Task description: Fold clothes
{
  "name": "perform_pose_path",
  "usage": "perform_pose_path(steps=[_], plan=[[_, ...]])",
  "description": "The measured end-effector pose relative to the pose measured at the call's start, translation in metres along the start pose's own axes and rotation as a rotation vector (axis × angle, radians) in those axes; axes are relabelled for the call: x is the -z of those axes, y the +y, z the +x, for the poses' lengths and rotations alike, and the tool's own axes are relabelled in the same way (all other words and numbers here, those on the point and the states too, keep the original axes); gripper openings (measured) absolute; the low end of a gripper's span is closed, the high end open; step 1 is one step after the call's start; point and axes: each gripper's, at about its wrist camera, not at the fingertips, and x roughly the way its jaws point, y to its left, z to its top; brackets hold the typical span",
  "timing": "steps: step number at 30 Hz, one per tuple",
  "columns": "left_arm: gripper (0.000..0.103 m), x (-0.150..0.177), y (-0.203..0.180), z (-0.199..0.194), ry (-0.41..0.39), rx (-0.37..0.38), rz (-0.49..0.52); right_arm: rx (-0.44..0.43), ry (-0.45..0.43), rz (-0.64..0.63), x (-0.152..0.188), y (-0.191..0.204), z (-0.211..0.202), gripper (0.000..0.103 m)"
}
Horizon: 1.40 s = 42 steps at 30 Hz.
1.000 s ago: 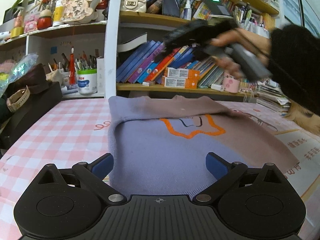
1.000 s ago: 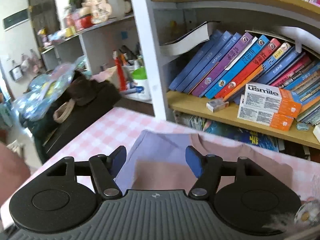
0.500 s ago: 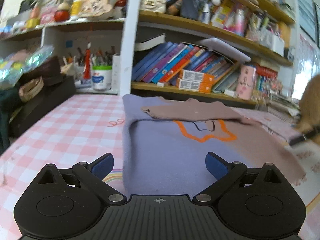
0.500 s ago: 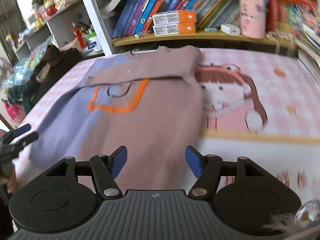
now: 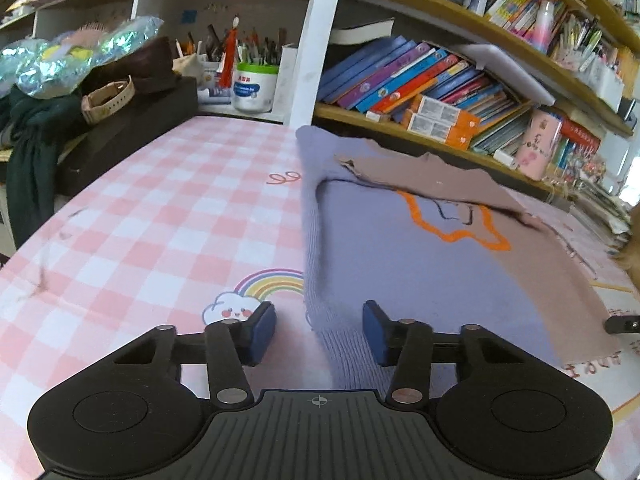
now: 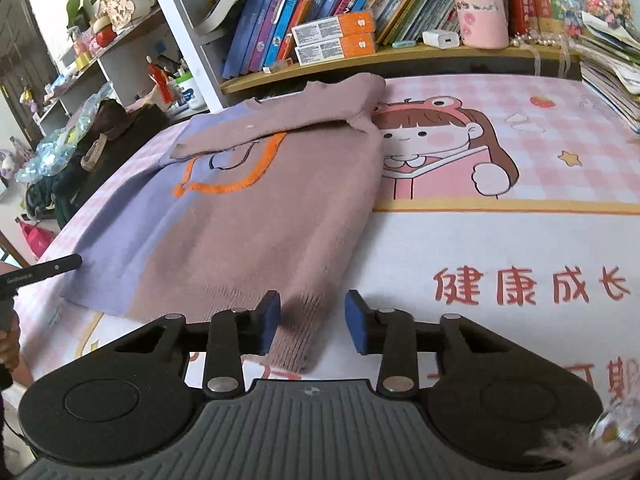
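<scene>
Pink-checked cartoon tablecloth [image 5: 168,216] covers the table under both grippers. Left gripper [image 5: 319,330] is closing around the lavender bottom corner of the lavender-and-mauve knit sweater [image 6: 256,216], pads not yet touching; right gripper [image 6: 312,324] is closing around its mauve hem corner likewise. Beyond, one sleeve lies folded across the chest, before a crowded wooden bookshelf [image 6: 400,54].
</scene>
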Motion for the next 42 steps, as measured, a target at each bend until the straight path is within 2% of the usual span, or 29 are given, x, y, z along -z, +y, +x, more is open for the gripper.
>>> perform_pose_path(steps=[1,2,4,6,8,10,13,14,16,18,20,25,26,27,28,31,33,37,41,42], plan=[[0.020,-0.003,0.000,0.004,0.012,0.017,-0.010,-0.007,-0.002,-0.002,-0.001,-0.001,0.002,0.018],[0.005,-0.006,0.001,0.007,0.031,0.051,-0.033,-0.025,-0.001,0.004,-0.002,-0.001,0.005,0.015],[0.004,-0.014,0.001,0.005,0.015,0.117,-0.060,-0.089,-0.022,0.010,-0.010,0.002,0.006,0.010],[0.004,-0.026,-0.004,-0.006,-0.035,0.169,-0.070,-0.187,-0.084,0.025,-0.021,0.004,-0.002,0.010],[0.005,-0.036,-0.008,-0.011,-0.052,0.187,-0.068,-0.254,-0.123,0.057,-0.033,0.003,-0.008,0.010],[0.006,-0.038,-0.007,-0.005,-0.022,0.177,-0.062,-0.270,-0.107,0.071,-0.037,-0.001,-0.005,0.010],[0.008,-0.031,0.000,0.005,0.042,0.152,-0.076,-0.258,-0.022,0.101,-0.030,-0.010,0.011,0.011],[0.010,-0.029,0.003,0.007,0.059,0.149,-0.087,-0.260,-0.003,0.114,-0.027,-0.013,0.013,0.014],[0.022,-0.025,0.008,0.010,0.092,0.152,-0.113,-0.263,0.022,0.157,-0.021,-0.021,0.015,0.022],[0.045,-0.021,0.012,0.011,0.126,0.161,-0.136,-0.267,0.029,0.197,-0.015,-0.027,0.014,0.027],[0.047,-0.017,0.014,0.012,0.141,0.172,-0.149,-0.263,0.027,0.221,-0.010,-0.031,0.013,0.027],[0.042,-0.020,0.014,0.018,0.131,0.183,-0.164,-0.289,0.031,0.235,-0.014,-0.032,0.021,0.029],[0.029,-0.022,0.013,0.019,0.126,0.180,-0.167,-0.293,0.033,0.232,-0.017,-0.031,0.024,0.028],[0.010,-0.024,0.013,0.020,0.120,0.175,-0.170,-0.295,0.037,0.227,-0.020,-0.030,0.027,0.026],[0.005,-0.027,0.012,0.021,0.114,0.171,-0.173,-0.297,0.029,0.219,-0.023,-0.030,0.027,0.017],[0.005,-0.035,0.007,0.012,0.068,0.185,-0.162,-0.340,-0.071,0.202,-0.033,-0.030,0.009,0.014],[0.006,-0.037,0.005,0.008,0.070,0.190,-0.144,-0.359,-0.093,0.211,-0.034,-0.034,0.002,0.014],[0.007,-0.029,0.012,0.014,0.140,0.205,-0.171,-0.318,0.001,0.223,-0.026,-0.039,0.013,0.017],[0.028,-0.017,0.019,0.018,0.187,0.260,-0.212,-0.311,0.023,0.257,-0.015,-0.043,0.018,0.019],[0.029,-0.015,0.020,0.018,0.183,0.269,-0.219,-0.314,0.023,0.266,-0.012,-0.043,0.019,0.022]])
